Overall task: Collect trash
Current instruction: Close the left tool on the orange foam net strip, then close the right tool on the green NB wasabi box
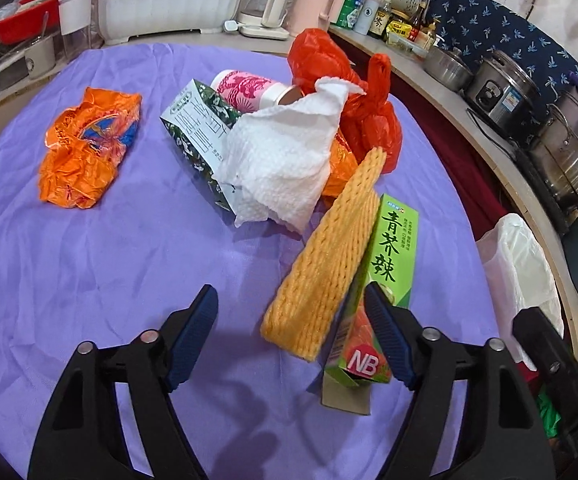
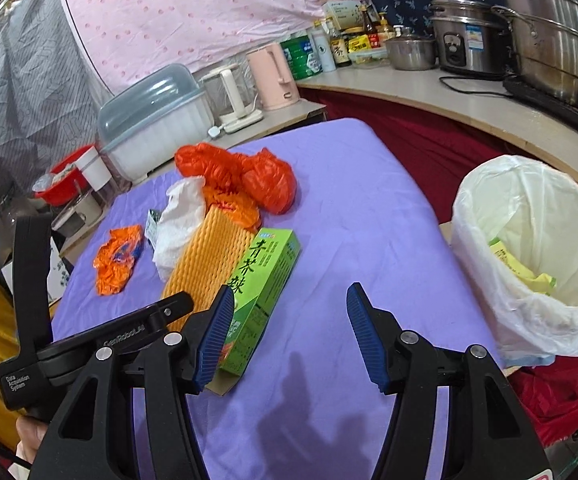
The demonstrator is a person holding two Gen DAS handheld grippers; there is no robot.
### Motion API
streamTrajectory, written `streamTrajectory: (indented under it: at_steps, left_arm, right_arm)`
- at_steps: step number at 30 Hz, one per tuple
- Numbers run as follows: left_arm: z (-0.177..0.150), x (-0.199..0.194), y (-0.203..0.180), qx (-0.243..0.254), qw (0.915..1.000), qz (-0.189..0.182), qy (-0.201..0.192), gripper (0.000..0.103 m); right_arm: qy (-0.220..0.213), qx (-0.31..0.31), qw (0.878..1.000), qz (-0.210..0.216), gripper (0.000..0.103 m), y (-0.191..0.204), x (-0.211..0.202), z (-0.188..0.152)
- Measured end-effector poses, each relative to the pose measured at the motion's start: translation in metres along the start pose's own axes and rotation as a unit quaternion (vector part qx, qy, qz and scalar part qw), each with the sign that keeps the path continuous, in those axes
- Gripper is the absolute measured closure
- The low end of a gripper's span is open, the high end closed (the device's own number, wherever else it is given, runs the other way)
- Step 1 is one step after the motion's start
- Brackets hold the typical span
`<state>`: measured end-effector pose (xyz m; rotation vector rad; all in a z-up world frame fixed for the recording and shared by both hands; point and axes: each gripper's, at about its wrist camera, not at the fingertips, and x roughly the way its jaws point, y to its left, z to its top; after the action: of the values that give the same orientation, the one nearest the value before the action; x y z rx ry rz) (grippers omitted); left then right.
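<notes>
Trash is lying in a loose heap on the purple-clothed tabletop (image 1: 89, 248), and the left gripper (image 1: 293, 332) is hovering over its near end with jaws spread fairly wide, gripping nothing. Between its ribbed blue pads sits the lower end of a yellow foam net sleeve (image 1: 329, 264), soft and knitted-looking, leaning on a glossy green carton (image 1: 389, 256) whose bottom end is lying just beside the right-hand pad; whether that pad is touching it, I cannot tell. The right gripper (image 2: 289, 336) is hanging beside it, jaws moderately apart and empty over bare cloth, its left pad just in front of the same green carton (image 2: 265, 284).

Moving outward: a crumpled white paper towel (image 1: 281, 160) is draping over a printed box (image 1: 197, 136), a pink patterned cup (image 1: 249, 92) is lying on its side behind, and knotted red plastic bags (image 1: 353, 92) are bunching at the back. A crinkled orange wrapper (image 1: 85, 148) is sitting apart, to the left. Off the tabletop's right edge, a bin lined with a thin white bag (image 2: 529, 248) is standing open.
</notes>
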<state>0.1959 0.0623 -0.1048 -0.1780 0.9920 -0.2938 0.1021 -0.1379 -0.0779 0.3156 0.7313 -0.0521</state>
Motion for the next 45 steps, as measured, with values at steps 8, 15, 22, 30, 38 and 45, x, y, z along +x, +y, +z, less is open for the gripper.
streamTrajectory:
  at_steps: [8, 15, 22, 30, 38, 45]
  left_arm:
    - [0.005, 0.008, 0.002, 0.009, 0.9996, -0.022, 0.012, 0.086]
    - [-0.002, -0.015, 0.028, -0.009, 0.9999, -0.010, -0.009, 0.093]
    - [-0.010, -0.040, 0.049, -0.024, 0.9994, 0.011, -0.025, 0.093]
    - [-0.015, -0.044, 0.066, -0.035, 0.9990, 0.016, -0.023, 0.092]
    - [-0.021, -0.040, 0.067, -0.037, 0.9991, 0.013, -0.013, 0.092]
    - [-0.025, -0.044, 0.060, -0.032, 0.9993, 0.014, -0.015, 0.092]
  right_arm:
    - [0.028, -0.011, 0.999, 0.010, 0.046, 0.022, 0.030, -0.008]
    - [0.041, -0.021, 0.999, 0.014, 0.046, 0.040, 0.043, -0.014]
    - [0.050, -0.028, 0.998, 0.013, 0.046, 0.055, 0.057, -0.018]
    - [0.060, -0.031, 0.998, -0.012, 0.041, 0.068, 0.076, -0.028]
    - [0.065, -0.034, 0.997, -0.029, 0.043, 0.066, 0.080, -0.037]
    - [0.057, -0.024, 0.998, -0.032, 0.055, 0.051, 0.067, -0.037]
